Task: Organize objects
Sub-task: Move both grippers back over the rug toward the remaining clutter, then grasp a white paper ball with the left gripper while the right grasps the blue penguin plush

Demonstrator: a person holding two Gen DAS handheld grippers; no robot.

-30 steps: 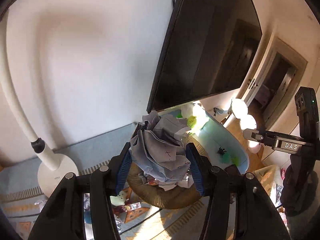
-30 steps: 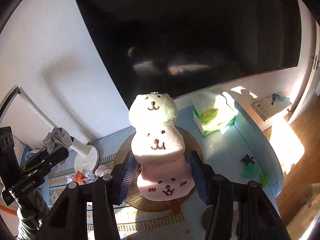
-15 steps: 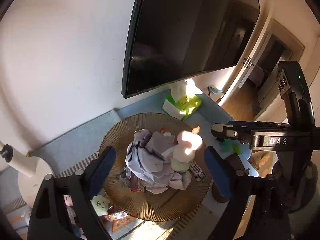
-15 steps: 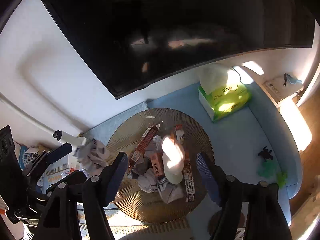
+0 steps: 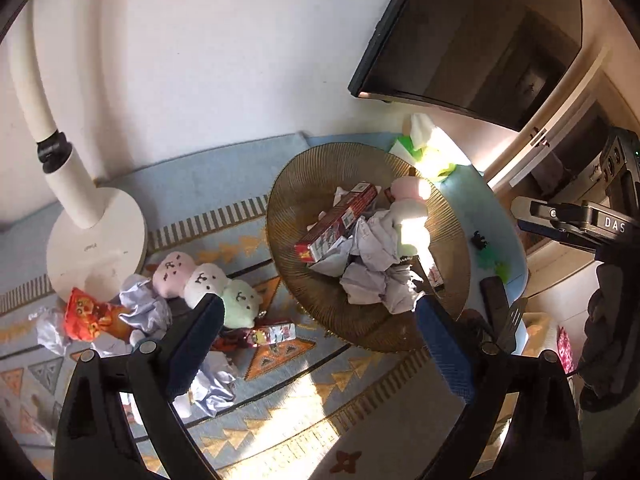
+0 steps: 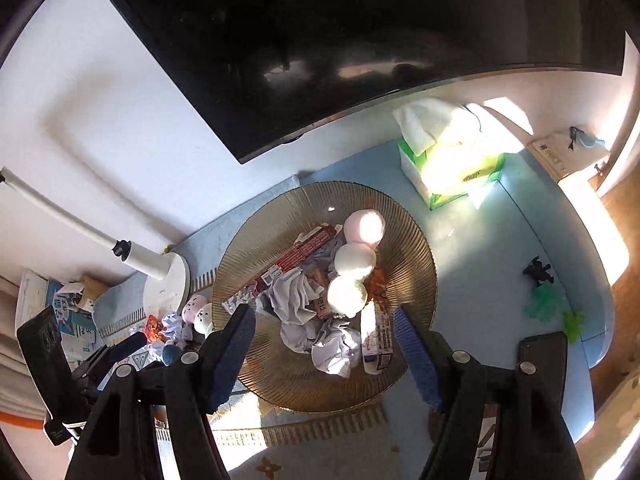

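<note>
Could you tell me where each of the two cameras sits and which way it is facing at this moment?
Left wrist: on the left gripper, looking down at the mat, the second plush stack and the bowl; its own open fingers and the right gripper show.
Right wrist: on the right gripper, above the bowl; its open fingers show.
Shared: bowl, plush stack, tissue box, lamp base.

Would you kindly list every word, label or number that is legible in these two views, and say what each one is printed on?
"DAS": on the right tool, seen from the left wrist camera.
Red carton in the bowl: print too blurred to read.
Lamp base: faint mark, unreadable.
Tissue box: logo washed out by sunlight.
White packet: text too small.
</note>
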